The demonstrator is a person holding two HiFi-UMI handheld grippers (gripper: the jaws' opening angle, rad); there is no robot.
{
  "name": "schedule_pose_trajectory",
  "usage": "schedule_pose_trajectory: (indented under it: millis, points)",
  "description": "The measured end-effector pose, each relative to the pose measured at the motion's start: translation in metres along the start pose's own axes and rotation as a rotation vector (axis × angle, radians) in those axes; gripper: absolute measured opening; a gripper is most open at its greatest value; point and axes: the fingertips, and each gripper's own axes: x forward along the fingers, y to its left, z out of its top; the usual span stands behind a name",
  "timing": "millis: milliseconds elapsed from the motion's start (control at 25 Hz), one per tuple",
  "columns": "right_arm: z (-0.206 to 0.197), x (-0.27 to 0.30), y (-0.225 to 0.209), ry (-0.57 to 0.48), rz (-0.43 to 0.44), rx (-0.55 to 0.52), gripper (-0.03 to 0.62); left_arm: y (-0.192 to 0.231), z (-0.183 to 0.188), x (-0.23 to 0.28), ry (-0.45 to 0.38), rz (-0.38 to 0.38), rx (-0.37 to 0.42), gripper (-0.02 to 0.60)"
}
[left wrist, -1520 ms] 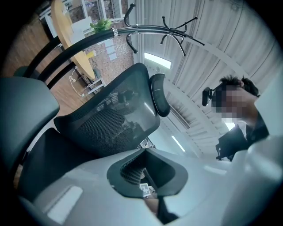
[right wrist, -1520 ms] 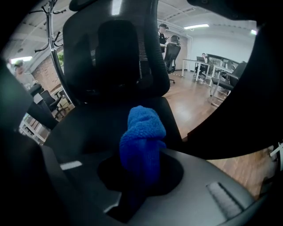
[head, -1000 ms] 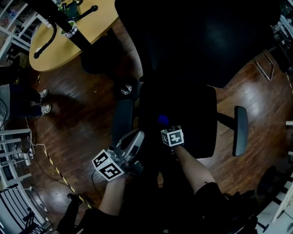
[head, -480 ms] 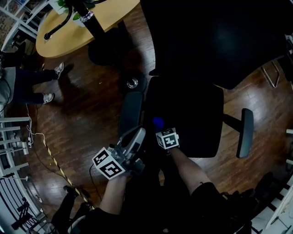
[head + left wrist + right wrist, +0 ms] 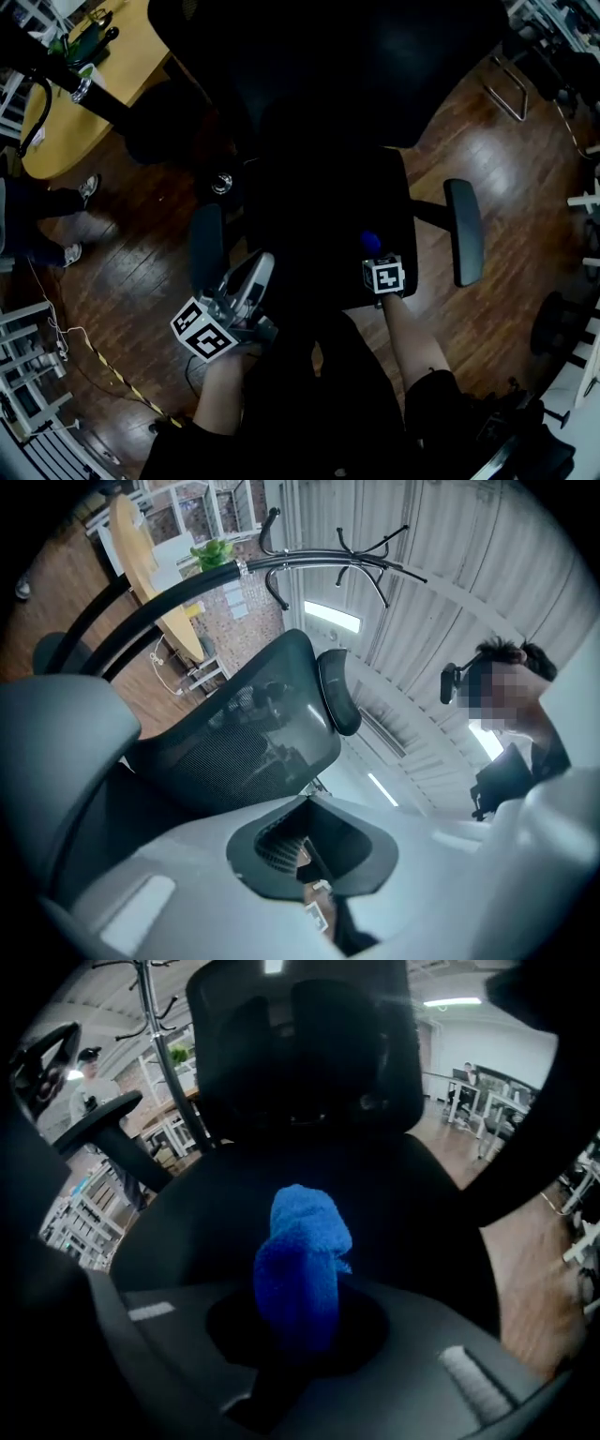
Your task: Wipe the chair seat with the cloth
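cloth [image 5: 298,1260] pinched in right tool [image 5: 296,1331], over chair seat [image 5: 412,1206]

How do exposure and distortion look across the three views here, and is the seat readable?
Head view: badly underexposed, the chair seat nearly black, glare streaks on the wooden floor. Left gripper view: strong fisheye bending, bright ceiling. Right gripper view: dark vignetted edges, blue cloth clear, seat dim but readable.

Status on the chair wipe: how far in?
Done: the blue cloth is picked up and clamped in the right gripper's jaws. In hand: the cloth is over the front right of the seat; contact can't be confirmed. Left: the dark seat shows no wiped trace, so assume most remains. The left gripper sits empty beside the armrest.
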Motion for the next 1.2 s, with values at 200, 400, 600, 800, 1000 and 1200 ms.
schedule_pose_trajectory:
  millis: [200, 400, 600, 800, 1000, 1200]
  points:
    - [-0.020, -0.030, -0.075, -0.024, -0.094, 0.059, 0.035, -0.006, -0.021, 0.023, 0.065, -0.034, -0.011, -0.008]
    - [-0.026, -0.040, -0.087, -0.034, -0.096, 0.094, 0.035, -0.019, -0.033, 0.036, 0.080, -0.044, -0.007, -0.008]
    - [-0.026, -0.036, -0.092, -0.050, -0.086, 0.092, 0.035, -0.018, -0.033, 0.037, 0.069, -0.036, 0.000, -0.008]
    - [-0.011, -0.035, -0.071, -0.075, -0.067, 0.039, 0.035, -0.016, -0.022, 0.025, 0.029, -0.017, 0.007, -0.008]
    - [0.014, -0.013, 0.016, -0.085, 0.101, -0.010, 0.035, -0.016, -0.010, 0.005, -0.022, 0.020, 0.027, -0.008]
    - [0.021, 0.009, 0.143, -0.048, 0.333, -0.091, 0.035, -0.016, 0.010, -0.026, -0.085, 0.061, 0.046, -0.008]
